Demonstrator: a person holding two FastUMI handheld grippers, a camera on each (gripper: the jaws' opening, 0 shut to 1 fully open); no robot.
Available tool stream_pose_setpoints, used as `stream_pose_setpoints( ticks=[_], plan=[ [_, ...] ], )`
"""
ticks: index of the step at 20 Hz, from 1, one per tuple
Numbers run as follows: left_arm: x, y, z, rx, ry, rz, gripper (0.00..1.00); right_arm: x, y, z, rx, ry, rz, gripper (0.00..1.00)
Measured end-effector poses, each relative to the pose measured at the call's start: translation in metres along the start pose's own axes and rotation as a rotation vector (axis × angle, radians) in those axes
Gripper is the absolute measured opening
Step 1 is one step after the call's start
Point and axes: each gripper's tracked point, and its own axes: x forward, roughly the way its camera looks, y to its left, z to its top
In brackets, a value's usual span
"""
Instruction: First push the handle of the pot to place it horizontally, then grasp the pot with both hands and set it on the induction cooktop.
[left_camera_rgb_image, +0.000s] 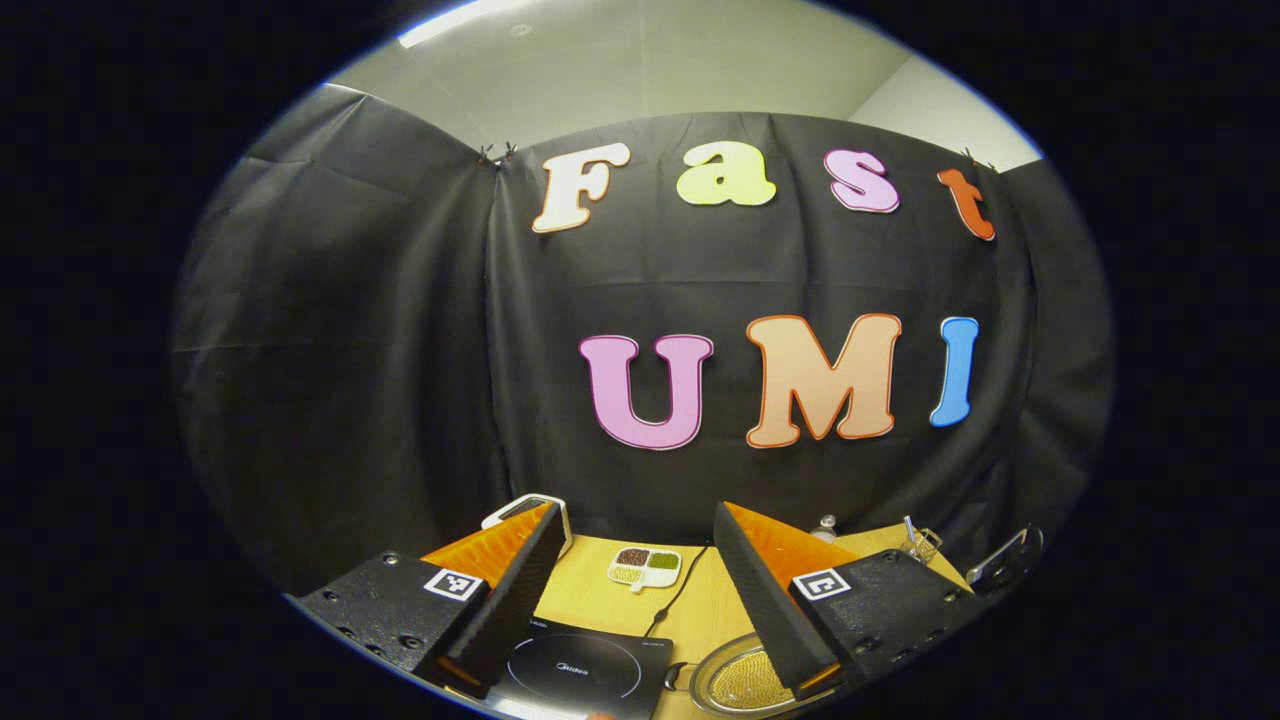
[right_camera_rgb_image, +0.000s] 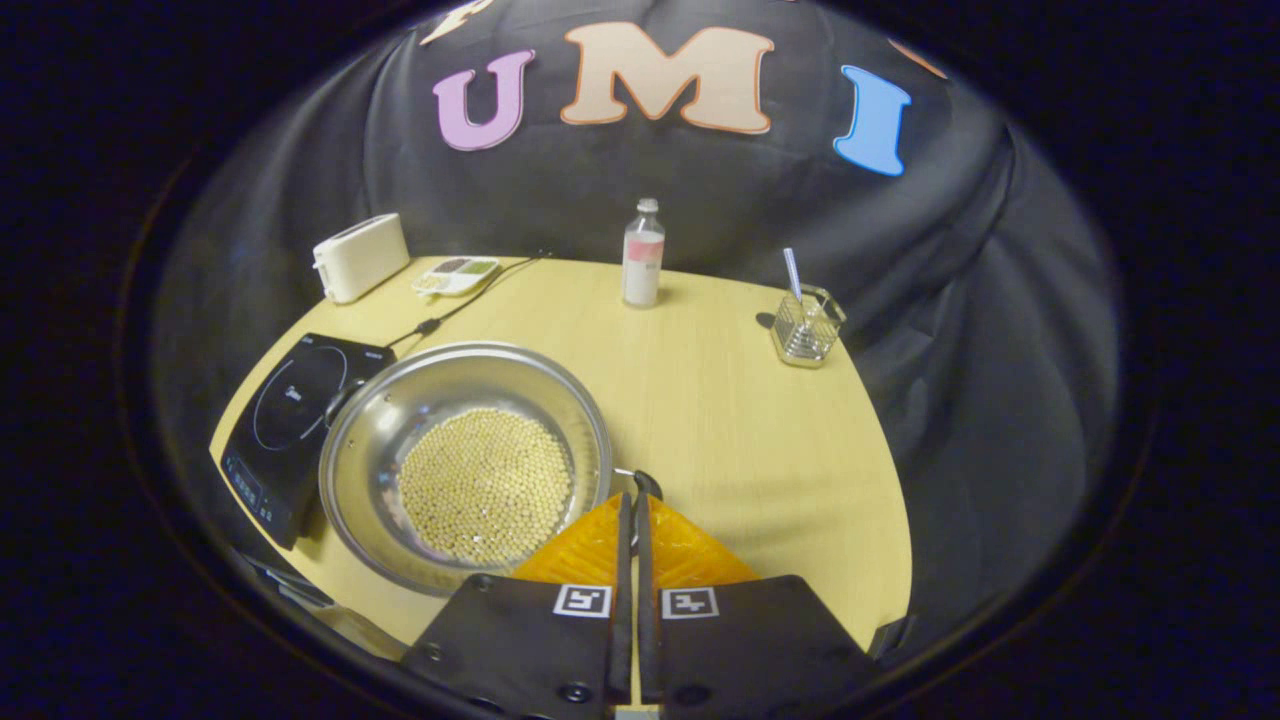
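Right gripper (right_camera_rgb_image: 632, 505): fingers drawn together to a thin slit, low over the near table edge, tips at the pot's near-right rim where a dark loop handle (right_camera_rgb_image: 645, 487) juts out; whether the fingers pinch that handle cannot be told

Pot (right_camera_rgb_image: 465, 465): wide steel pan, upright on the yellow table (right_camera_rgb_image: 740, 440), its bottom covered by a layer of pale round beans (right_camera_rgb_image: 487, 487); it stands just right of the induction cooktop, its far-left rim and a second small handle (right_camera_rgb_image: 338, 398) overlapping the cooktop's near corner, the rest on bare wood. In the left gripper view the pot (left_camera_rgb_image: 745, 680) shows low, partly behind the right-hand finger

Left gripper (left_camera_rgb_image: 640, 590): fingers spread wide, nothing between them, held above the table and aimed toward the booth wall, with the cooktop (left_camera_rgb_image: 590, 670) below the gap

Induction cooktop (right_camera_rgb_image: 290, 430): flat black slab with a ring mark, at the table's left edge, its cord (right_camera_rgb_image: 460, 300) running back toward the wall

Glass holder (right_camera_rgb_image: 806, 328): clear, square, with a striped straw standing in it, right side of the table, well apart from the pot

Bottle (right_camera_rgb_image: 643, 253): clear, capped, upright at the far middle of the table

Divided dish (right_camera_rgb_image: 456, 276): white tray with small compartments of dark and green contents, far left, just beside the toaster

Toaster (right_camera_rgb_image: 361, 256): cream, at the far-left corner against the black cloth
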Motion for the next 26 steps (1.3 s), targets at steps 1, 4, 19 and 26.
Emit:
stream_pose_setpoints(
  ticks=[1, 4, 19, 26],
  plan=[
    [0.001, -0.003, -0.005, 0.004, 0.012, -0.008, 0.94, -0.004, 0.003, 0.006, 0.003, -0.018, 0.009, 0.06],
    [0.006, -0.008, -0.020, 0.015, 0.042, -0.023, 0.97, -0.005, 0.006, 0.017, 0.023, -0.066, 0.021, 0.27],
    [0.034, -0.043, -0.135, -0.003, 0.317, -0.137, 0.98, -0.001, -0.005, 0.039, 0.058, -0.116, -0.033, 1.00],
    [0.041, -0.055, -0.221, 0.008, 0.511, -0.172, 0.98, 0.005, -0.012, 0.034, 0.065, -0.091, -0.054, 0.99]
  ],
)
